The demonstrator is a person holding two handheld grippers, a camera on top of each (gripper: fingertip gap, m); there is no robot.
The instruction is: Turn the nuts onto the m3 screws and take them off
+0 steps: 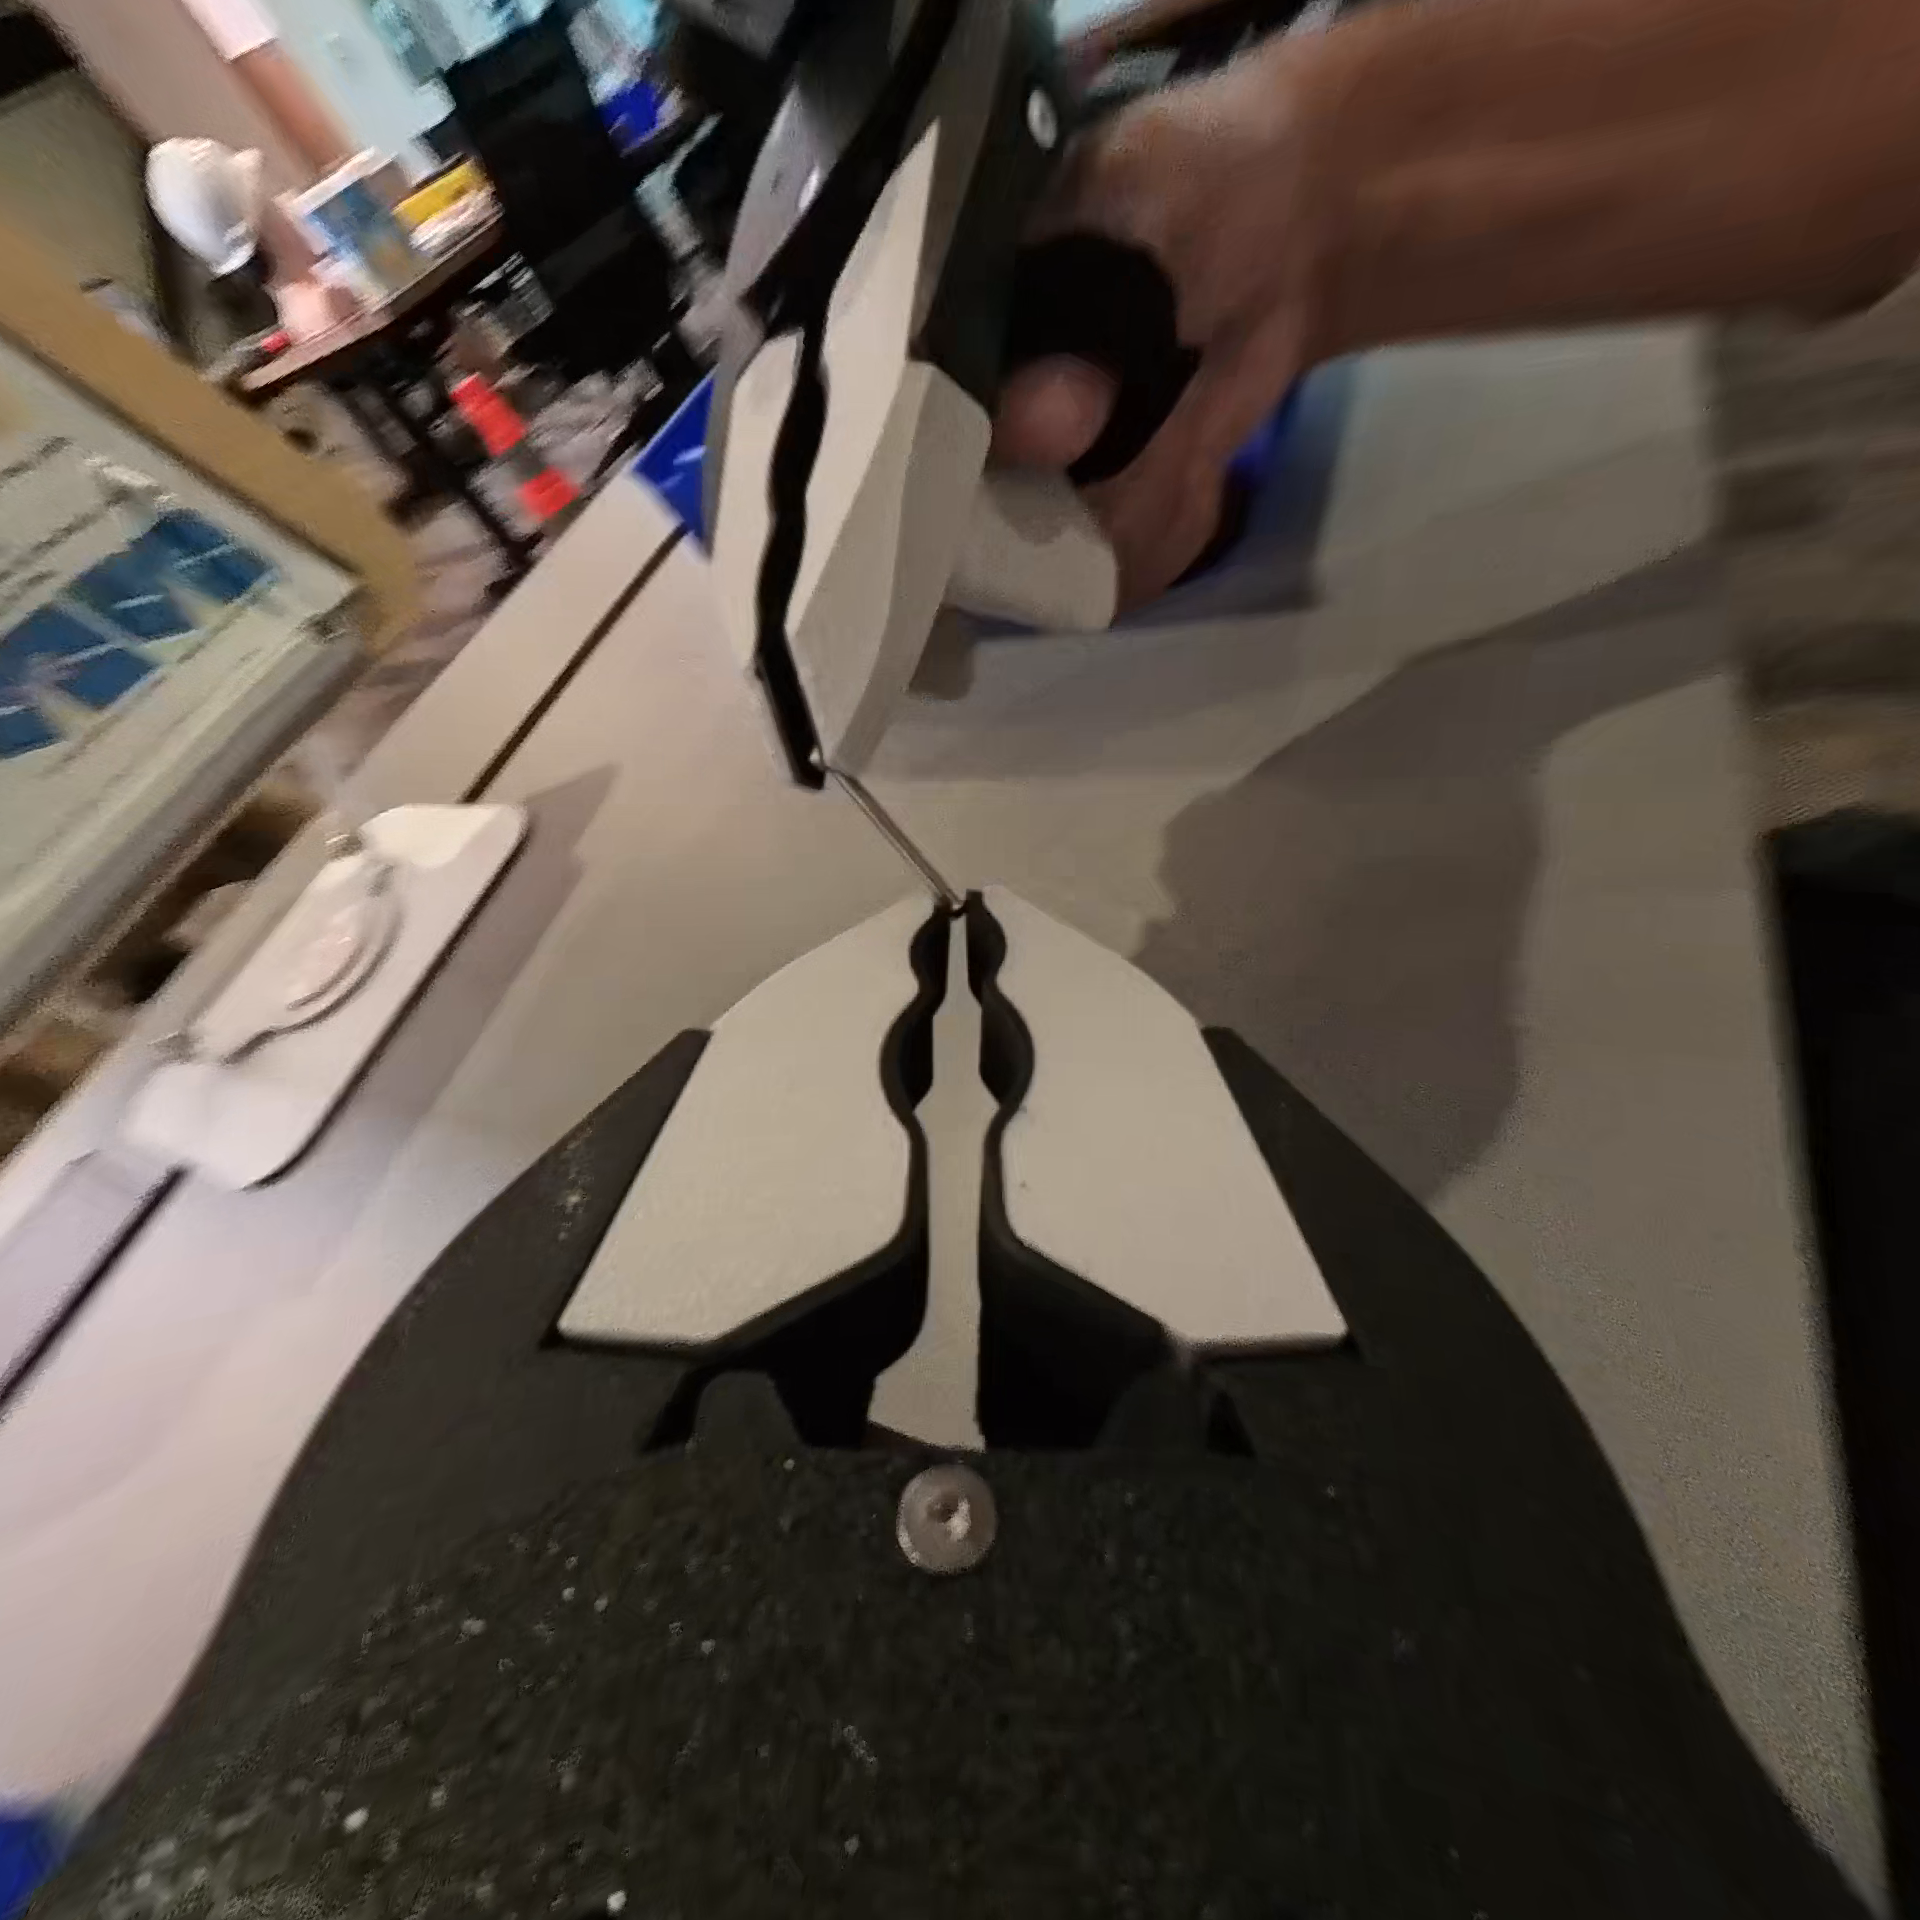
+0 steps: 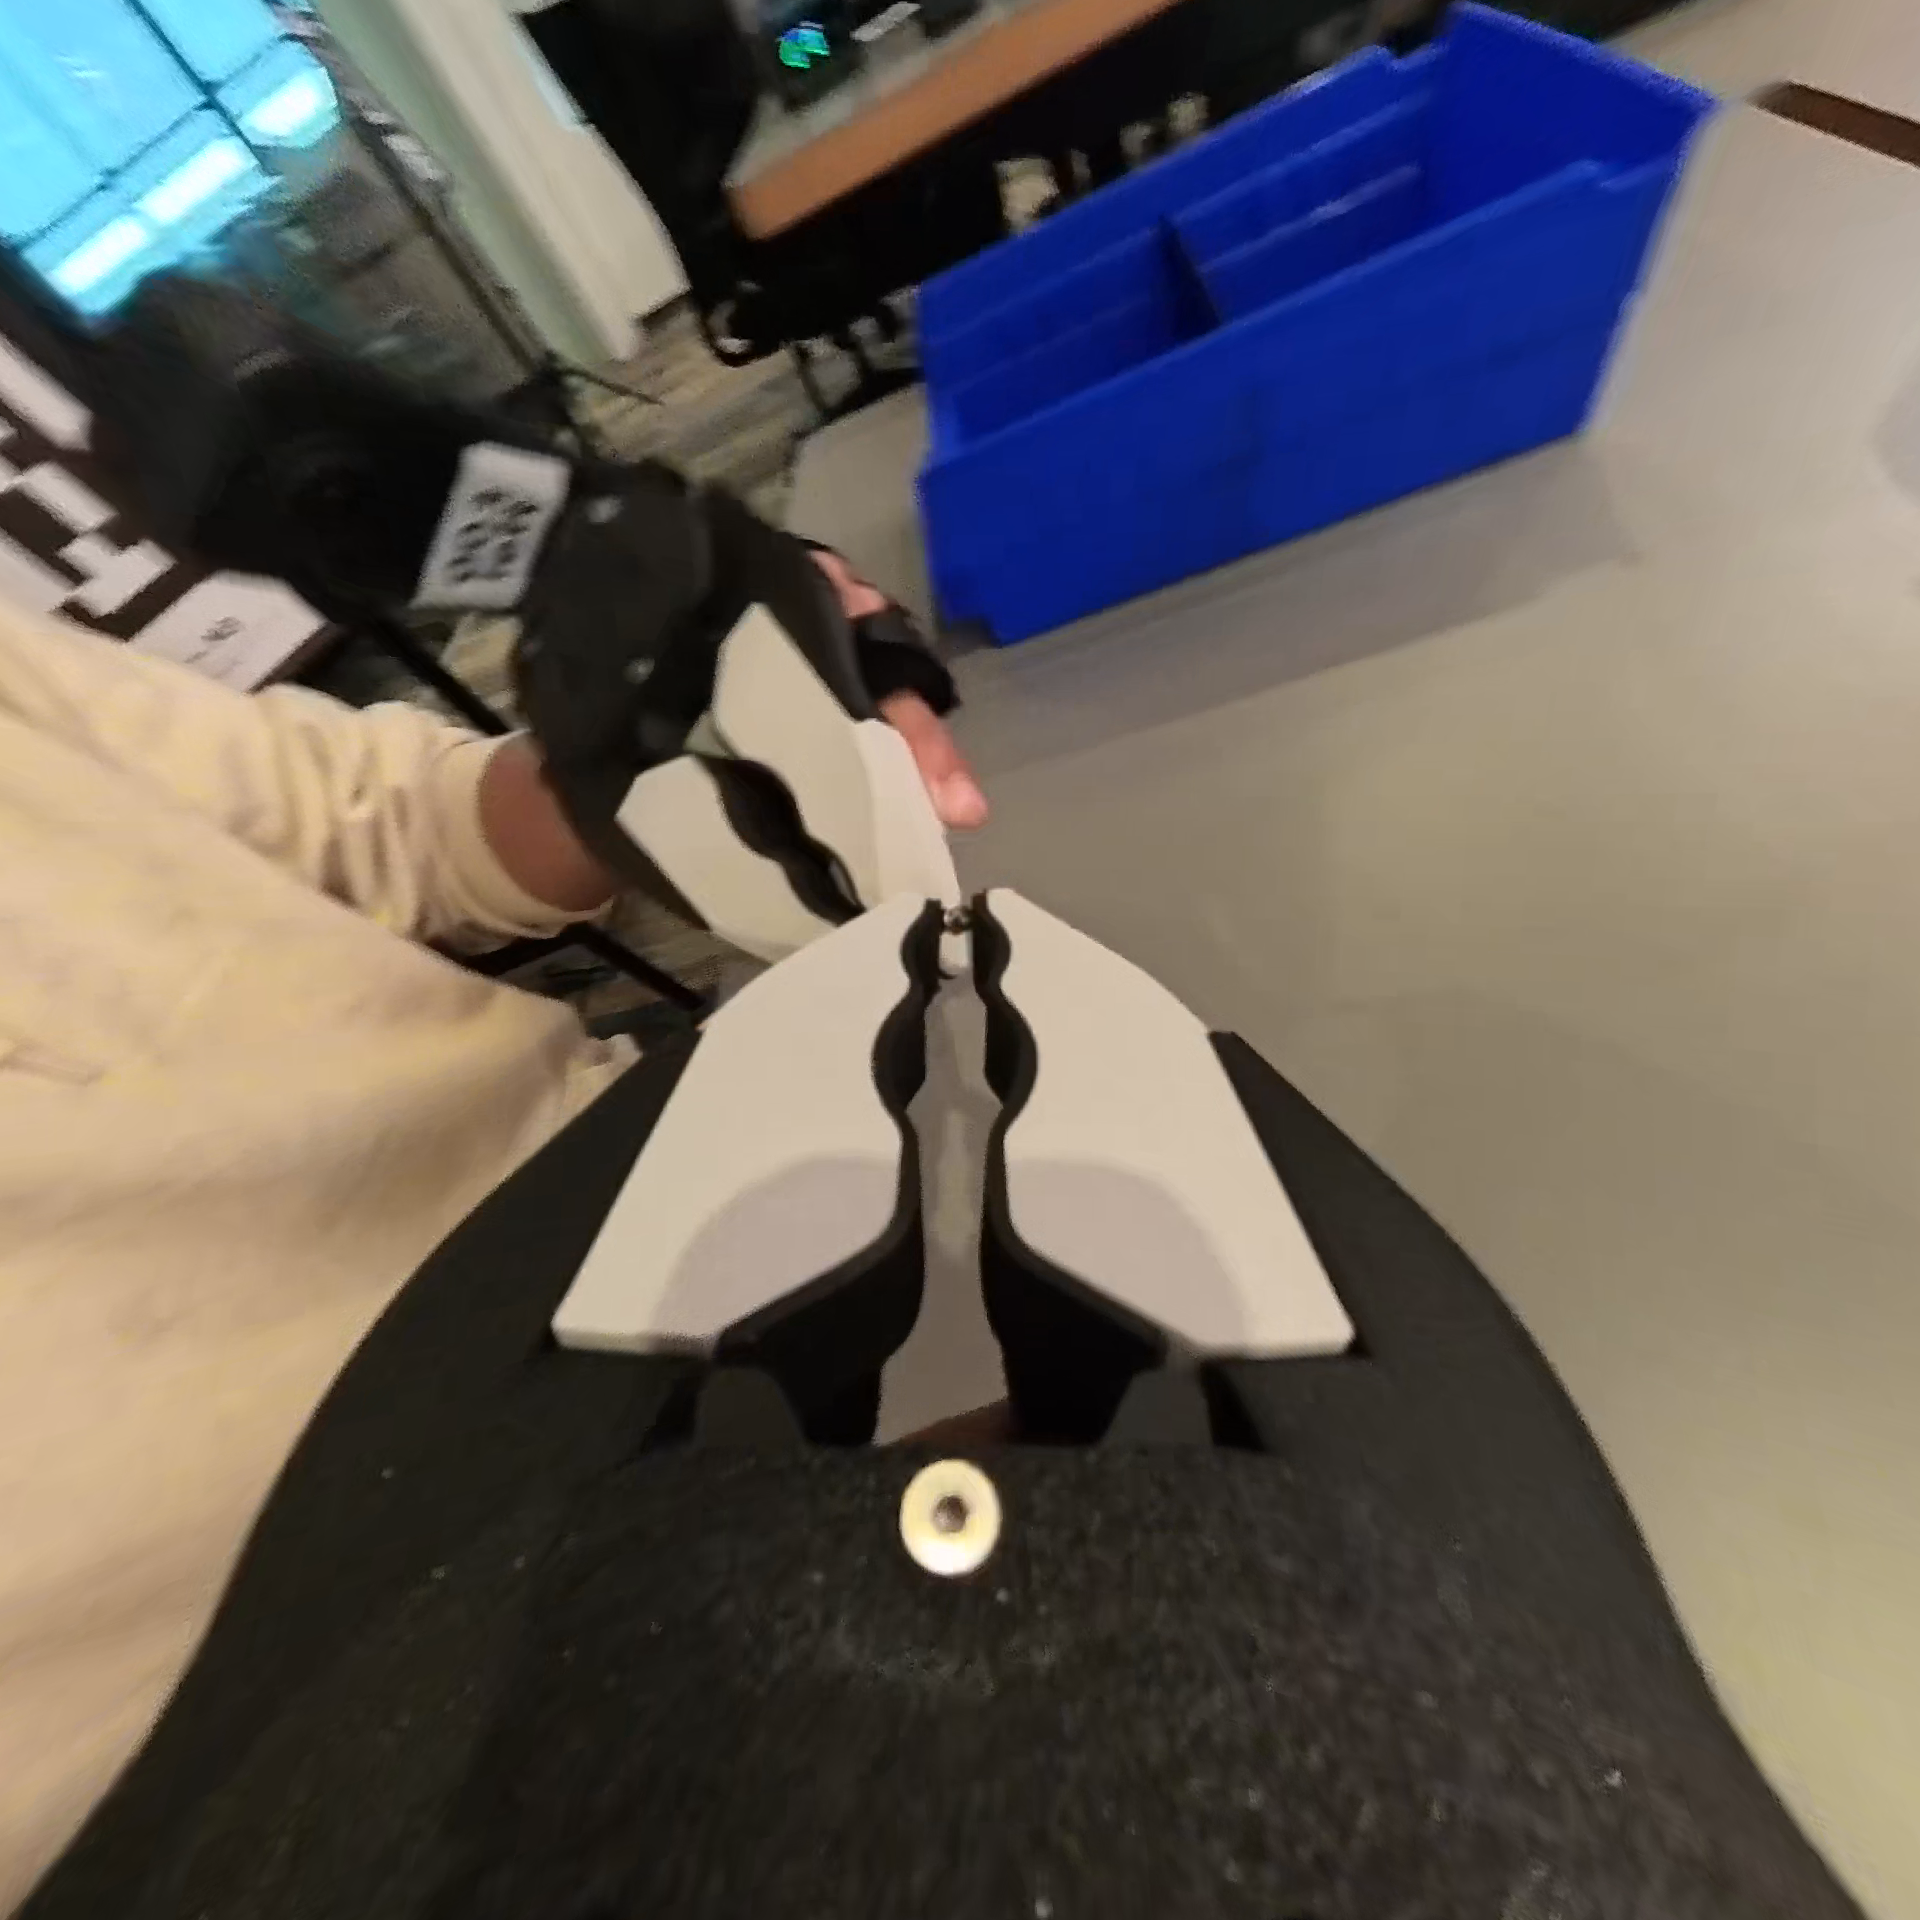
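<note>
Long screw point(image 1: 888, 840) between both pinched grippers, left point(image 1: 958, 906), right point(image 2: 958, 914); blue bin point(image 2: 1278, 343) right-view only.

White fingers point(image 1: 800, 1143) edged in black on the left gripper point(image 1: 958, 906) — a silvery screw point(image 1: 894, 840) at their tips. Beyond the right gripper point(image 2: 958, 914) — a bright blue bin point(image 2: 1299, 343).

My left gripper point(image 1: 958, 906) and right gripper point(image 2: 961, 914): white fingers point(image 1: 800, 1143) with wavy black inner pads, speckled black bodies, one silver screw point(image 1: 945, 1536) each. Cream sleeve point(image 2: 208, 935), black fingerless glove point(image 2: 894, 655).
</note>
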